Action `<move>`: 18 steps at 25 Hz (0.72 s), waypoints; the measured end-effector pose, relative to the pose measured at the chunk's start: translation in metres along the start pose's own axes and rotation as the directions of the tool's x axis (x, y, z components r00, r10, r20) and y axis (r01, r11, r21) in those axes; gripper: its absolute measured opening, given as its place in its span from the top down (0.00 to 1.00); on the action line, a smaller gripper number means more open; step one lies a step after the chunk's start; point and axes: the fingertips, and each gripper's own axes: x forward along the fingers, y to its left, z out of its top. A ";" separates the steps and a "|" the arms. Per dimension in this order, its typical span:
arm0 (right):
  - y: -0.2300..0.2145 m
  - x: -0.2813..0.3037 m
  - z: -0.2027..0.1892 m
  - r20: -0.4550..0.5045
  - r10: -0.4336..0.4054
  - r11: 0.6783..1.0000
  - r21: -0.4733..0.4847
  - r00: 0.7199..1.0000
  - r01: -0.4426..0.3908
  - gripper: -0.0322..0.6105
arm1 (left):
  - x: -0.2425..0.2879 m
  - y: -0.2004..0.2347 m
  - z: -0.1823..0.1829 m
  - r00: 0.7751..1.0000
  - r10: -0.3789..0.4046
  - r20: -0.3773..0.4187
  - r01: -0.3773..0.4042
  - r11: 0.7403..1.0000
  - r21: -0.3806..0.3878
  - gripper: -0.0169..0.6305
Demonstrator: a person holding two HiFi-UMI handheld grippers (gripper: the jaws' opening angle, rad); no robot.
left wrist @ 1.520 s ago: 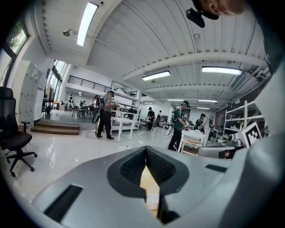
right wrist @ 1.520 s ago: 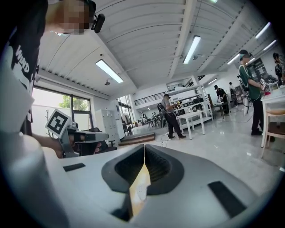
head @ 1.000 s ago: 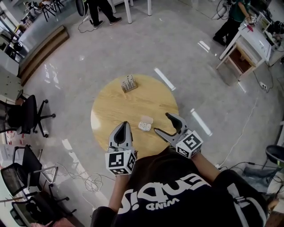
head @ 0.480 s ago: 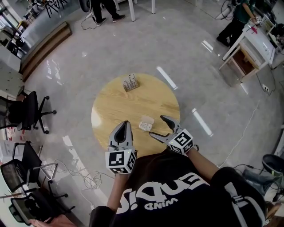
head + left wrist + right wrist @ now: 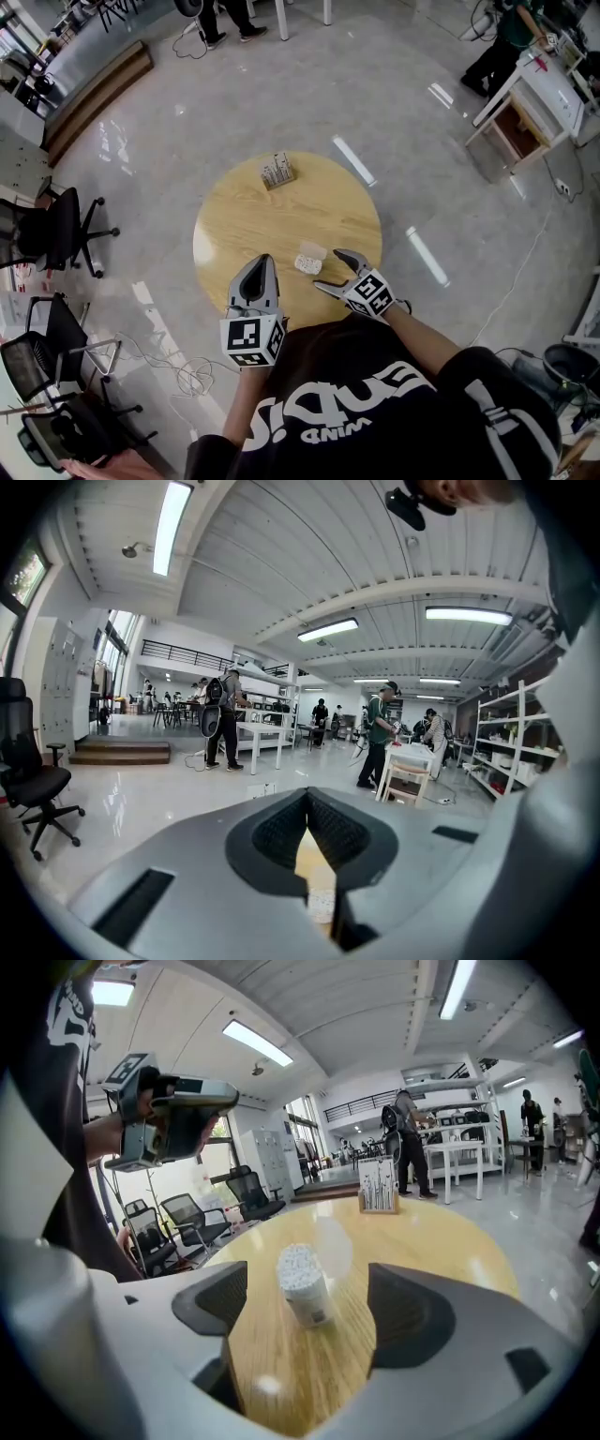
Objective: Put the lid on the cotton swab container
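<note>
The left gripper [image 5: 262, 264] is clenched shut on nothing at the near edge of the round pale wooden table [image 5: 234, 225]. To its right the small white cylindrical cotton swab container [image 5: 305, 266] stands uncovered, with its clear plastic lid [image 5: 313, 251] lying just beyond it, so the capping is all left to do. The right gripper [image 5: 328, 270] gapes wide and empty, facing the container, which stands between it and the lid; a small wooden rack [image 5: 277, 172] sits well apart at the far edge.
</note>
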 end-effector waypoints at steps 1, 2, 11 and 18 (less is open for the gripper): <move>-0.002 0.004 -0.006 -0.017 -0.001 1.000 0.002 1.000 0.001 0.36 | 0.000 0.001 0.000 1.000 0.002 -0.002 -0.002 1.000 0.001 0.95; -0.004 0.007 -0.012 -0.032 -0.005 1.000 0.003 0.999 0.005 0.36 | 0.000 0.001 0.000 1.000 0.003 -0.004 -0.003 1.000 0.003 0.95; -0.003 0.038 -0.034 -0.117 0.002 0.999 -0.031 0.993 -0.006 0.36 | -0.004 0.010 -0.002 1.000 0.013 -0.016 -0.013 1.000 0.019 0.95; 0.003 0.046 -0.039 -0.133 0.016 1.000 -0.023 0.991 -0.019 0.36 | -0.007 0.015 -0.005 0.999 0.018 -0.029 -0.018 1.000 0.025 0.95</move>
